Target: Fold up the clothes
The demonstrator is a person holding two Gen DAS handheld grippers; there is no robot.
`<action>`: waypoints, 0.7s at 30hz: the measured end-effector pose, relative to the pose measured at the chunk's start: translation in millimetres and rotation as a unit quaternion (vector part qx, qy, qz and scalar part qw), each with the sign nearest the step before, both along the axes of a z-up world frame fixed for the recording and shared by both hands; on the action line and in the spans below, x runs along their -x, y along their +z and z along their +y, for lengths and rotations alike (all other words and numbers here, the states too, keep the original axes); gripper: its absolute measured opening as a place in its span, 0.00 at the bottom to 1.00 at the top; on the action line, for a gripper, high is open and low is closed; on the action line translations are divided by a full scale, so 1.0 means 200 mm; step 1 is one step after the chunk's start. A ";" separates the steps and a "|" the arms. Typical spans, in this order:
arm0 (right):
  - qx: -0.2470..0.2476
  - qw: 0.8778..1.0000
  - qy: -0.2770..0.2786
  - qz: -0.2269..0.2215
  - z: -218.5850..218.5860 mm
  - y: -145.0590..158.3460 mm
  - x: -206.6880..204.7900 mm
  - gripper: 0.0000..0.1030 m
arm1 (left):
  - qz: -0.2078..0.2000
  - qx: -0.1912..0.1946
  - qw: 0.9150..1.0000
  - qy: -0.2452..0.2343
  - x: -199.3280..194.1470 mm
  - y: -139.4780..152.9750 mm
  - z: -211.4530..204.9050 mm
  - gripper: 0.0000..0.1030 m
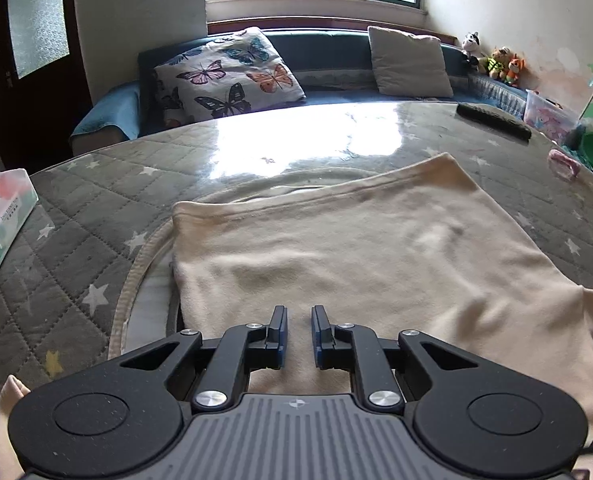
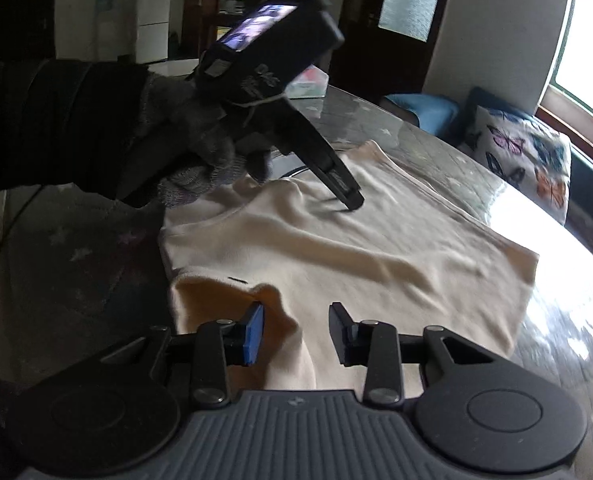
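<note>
Now, cream garment [image 1: 336, 240] on quilted table [image 1: 76, 208], left gripper [image 1: 299, 314] tips nearly together on it; right gripper [image 2: 296, 312] apart, empty

- Your way past the cream folded cloth [image 1: 336, 240] is open across the glossy quilted tabletop [image 1: 96, 200] at mid-frame.
- Obstacles: white tissue pack [image 1: 0, 216] far left, black remote [image 1: 494, 120] upper right.

cream garment [image 1: 336, 248]: near edge hidden under left tongs [image 1: 299, 322] | right sleeve cut by frame edge | gloved hand [image 2: 184, 148]: motion-blurred | worktop [image 2: 76, 248]: left side too dark
</note>
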State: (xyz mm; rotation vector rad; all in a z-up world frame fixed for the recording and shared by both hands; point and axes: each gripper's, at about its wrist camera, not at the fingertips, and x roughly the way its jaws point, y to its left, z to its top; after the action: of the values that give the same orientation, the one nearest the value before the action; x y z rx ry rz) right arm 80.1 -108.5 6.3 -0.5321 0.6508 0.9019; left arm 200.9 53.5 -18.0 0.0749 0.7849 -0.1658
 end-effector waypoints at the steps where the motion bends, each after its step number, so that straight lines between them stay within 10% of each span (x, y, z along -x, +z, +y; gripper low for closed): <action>1: 0.000 1.000 0.000 0.001 0.01 -0.01 0.00 0.13 | 0.000 0.001 1.000 0.003 -0.01 0.00 0.00 0.15; 5: -0.004 1.000 0.001 0.007 -0.01 -0.02 0.02 0.02 | -0.005 -0.007 1.000 0.012 -0.03 -0.01 0.02 0.15; 21: -0.008 1.000 0.012 0.026 -0.15 0.03 0.16 0.09 | -0.020 -0.014 1.000 0.013 0.05 0.05 0.02 0.15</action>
State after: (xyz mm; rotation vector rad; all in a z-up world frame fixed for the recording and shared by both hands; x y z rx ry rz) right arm 48.8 -138.2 11.5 -0.5041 0.6861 0.9450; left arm 191.1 56.9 -8.7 0.0940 0.7481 -0.1289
